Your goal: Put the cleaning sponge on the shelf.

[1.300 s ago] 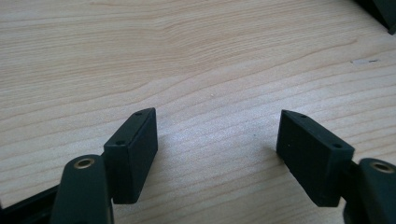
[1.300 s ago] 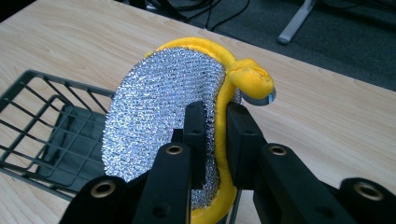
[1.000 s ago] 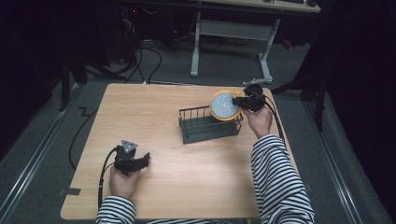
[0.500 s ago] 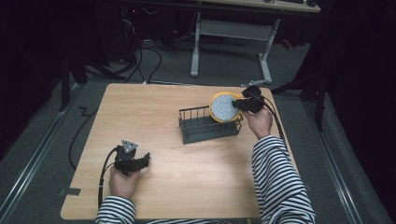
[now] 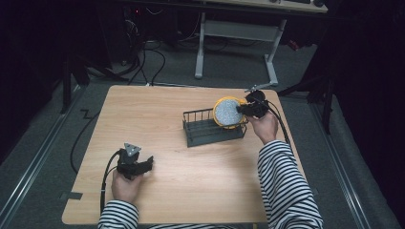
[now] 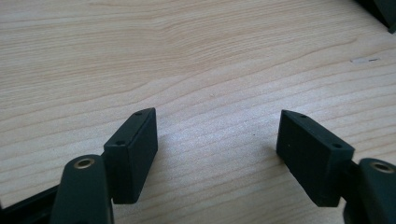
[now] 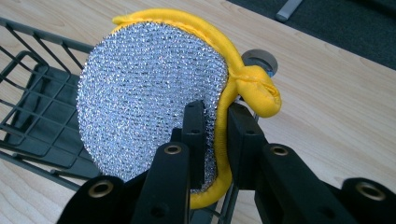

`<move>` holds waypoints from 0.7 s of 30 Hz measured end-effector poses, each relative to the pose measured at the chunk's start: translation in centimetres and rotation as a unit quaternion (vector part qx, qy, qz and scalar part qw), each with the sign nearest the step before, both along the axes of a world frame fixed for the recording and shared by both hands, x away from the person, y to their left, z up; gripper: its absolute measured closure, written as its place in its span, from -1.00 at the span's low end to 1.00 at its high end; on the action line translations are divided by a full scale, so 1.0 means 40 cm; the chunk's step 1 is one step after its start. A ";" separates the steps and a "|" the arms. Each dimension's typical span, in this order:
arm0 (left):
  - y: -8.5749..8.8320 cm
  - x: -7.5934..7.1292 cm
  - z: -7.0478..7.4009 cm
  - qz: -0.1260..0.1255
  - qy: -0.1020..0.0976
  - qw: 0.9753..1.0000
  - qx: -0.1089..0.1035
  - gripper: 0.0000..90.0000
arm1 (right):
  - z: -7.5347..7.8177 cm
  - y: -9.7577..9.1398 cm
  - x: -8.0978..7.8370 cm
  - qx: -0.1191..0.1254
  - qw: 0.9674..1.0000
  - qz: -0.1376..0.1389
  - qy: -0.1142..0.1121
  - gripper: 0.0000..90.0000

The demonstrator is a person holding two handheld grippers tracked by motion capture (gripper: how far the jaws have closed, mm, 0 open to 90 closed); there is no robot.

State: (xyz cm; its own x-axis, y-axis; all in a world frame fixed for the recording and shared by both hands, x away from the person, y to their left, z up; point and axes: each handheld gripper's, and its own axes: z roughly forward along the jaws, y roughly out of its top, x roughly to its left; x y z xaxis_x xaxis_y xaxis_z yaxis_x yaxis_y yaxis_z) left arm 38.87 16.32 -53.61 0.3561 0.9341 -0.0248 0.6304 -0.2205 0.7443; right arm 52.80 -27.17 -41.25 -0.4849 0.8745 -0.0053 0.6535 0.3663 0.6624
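R gripper (image 7: 215, 121) clamped tight on edge of round yellow-rimmed scrubber (image 7: 149, 88), held upright over R end of wire rack (image 5: 210, 130) on table (image 5: 191, 200). L gripper (image 6: 217, 144) low over bare wood near front-left, jaws wide, nothing betw them

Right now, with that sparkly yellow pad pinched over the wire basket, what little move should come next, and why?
Probably lower it into the basket. The right gripper is shut on the scouring pad, holding it upright at the basket's right end, not yet resting inside. The left gripper sits open on the table.
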 end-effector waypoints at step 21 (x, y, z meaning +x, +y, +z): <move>-0.001 0.000 0.000 0.000 0.000 1.000 0.002 -0.33 | -0.013 0.000 -0.007 0.005 1.000 -0.001 0.021 0.33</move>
